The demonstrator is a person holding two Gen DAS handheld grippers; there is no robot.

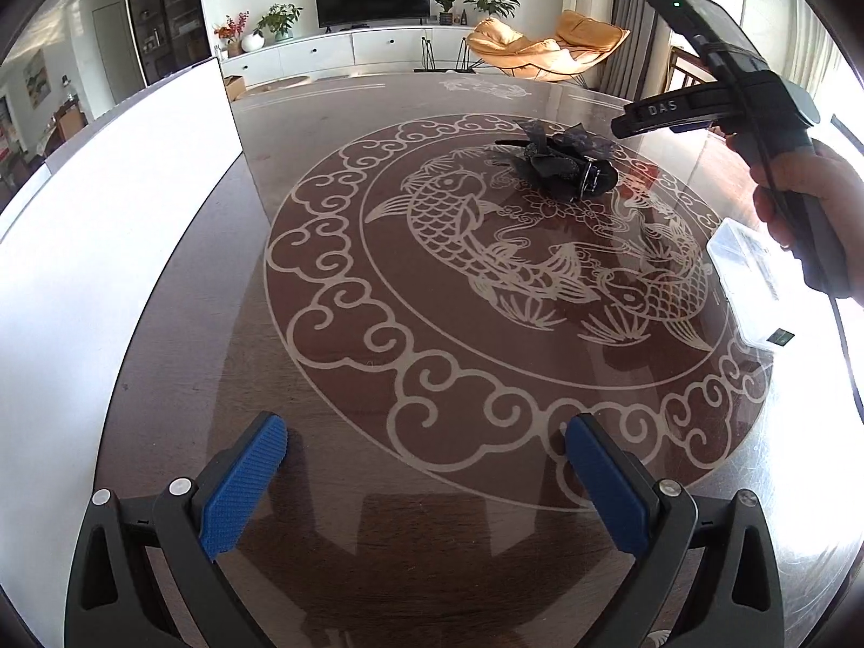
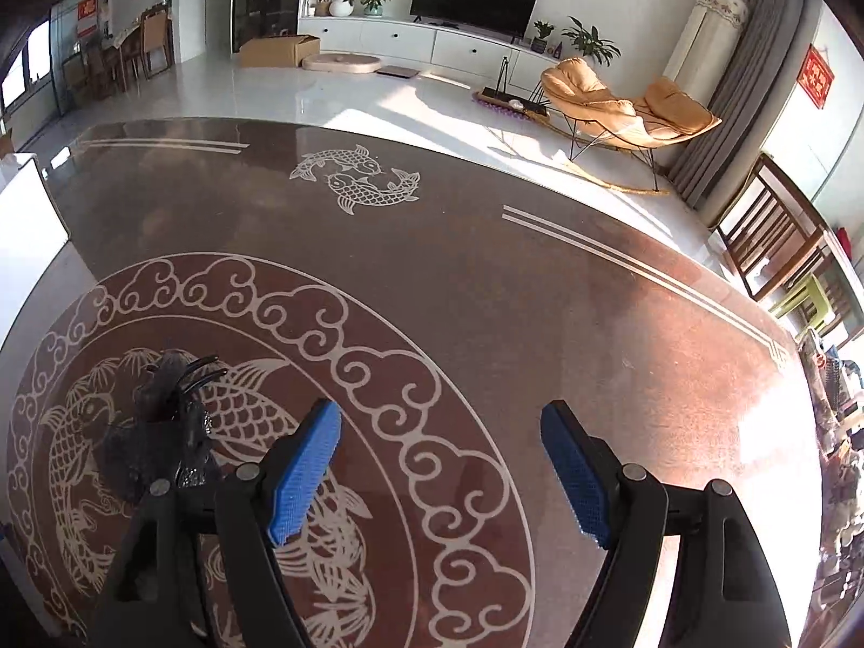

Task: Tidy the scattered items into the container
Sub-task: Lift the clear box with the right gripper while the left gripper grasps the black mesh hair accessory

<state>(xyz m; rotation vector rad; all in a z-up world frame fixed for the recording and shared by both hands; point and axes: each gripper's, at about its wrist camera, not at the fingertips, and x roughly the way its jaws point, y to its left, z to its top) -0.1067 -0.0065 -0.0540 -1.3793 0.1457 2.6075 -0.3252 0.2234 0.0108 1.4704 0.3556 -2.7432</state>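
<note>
Hair accessories lie in a dark heap near the middle of the table, outside the clear plastic container at its right edge, so we judge them left to stow. Our left tongs and right tongs gape, holding nothing. Bare tabletop surrounds the heap.

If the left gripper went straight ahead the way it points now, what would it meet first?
Probably only the glass table top. The open left gripper points across bare table; the black hair clips lie farther off, slightly right, though depth is unclear.
</note>
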